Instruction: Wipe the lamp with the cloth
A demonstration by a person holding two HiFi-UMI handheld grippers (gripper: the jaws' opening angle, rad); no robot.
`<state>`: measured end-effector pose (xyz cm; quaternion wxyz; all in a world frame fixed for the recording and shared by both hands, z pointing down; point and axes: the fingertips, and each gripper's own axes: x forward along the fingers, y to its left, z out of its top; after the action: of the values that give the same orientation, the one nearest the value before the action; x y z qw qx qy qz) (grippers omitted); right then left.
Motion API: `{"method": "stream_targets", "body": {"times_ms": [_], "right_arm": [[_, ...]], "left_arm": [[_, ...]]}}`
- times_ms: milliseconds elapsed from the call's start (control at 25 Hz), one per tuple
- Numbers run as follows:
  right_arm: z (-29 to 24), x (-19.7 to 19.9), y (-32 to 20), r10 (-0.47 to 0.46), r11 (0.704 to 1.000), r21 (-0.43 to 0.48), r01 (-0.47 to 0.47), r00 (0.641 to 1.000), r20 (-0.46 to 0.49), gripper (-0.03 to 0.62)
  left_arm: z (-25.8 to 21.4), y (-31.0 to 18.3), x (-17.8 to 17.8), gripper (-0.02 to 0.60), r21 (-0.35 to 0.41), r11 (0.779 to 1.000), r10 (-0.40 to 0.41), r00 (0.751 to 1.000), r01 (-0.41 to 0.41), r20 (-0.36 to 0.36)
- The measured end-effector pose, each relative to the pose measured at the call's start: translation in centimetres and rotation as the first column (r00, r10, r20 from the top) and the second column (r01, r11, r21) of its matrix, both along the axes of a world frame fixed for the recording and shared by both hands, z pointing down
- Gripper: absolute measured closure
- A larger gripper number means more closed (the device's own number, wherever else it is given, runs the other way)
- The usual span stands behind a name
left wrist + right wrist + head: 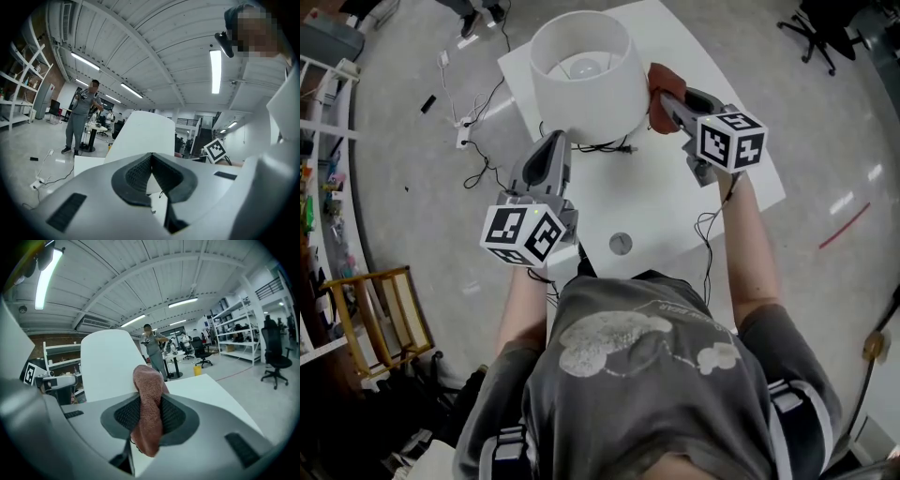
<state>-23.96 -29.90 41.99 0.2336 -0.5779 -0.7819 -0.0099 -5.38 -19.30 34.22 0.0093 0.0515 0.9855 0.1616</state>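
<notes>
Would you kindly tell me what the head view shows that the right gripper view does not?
Head view only: the bulb inside the lampshade, the black cable at its base. Right gripper view only: the right gripper shut on the cloth, a standing person, an office chair. Both: the white lampshade, the reddish cloth beside it, the white table.

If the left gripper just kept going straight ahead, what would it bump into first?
Probably the white lampshade, right beyond the shut jaws of the left gripper; the head view shows them close, though the gap is unclear.
</notes>
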Motion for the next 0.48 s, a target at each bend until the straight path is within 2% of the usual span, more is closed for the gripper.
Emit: {"method": "stream_targets", "body": {"times_ms": [480], "right_arm": [[-0.9, 1.4, -1.5, -0.064, 0.997, -0.041, 0.064, 0.998, -0.013, 0.497]], "left_arm": [[-0.5, -0.9, 1.6, 0.574, -0.013, 0.995, -0.096, 0.995, 0.096, 0.012]]}}
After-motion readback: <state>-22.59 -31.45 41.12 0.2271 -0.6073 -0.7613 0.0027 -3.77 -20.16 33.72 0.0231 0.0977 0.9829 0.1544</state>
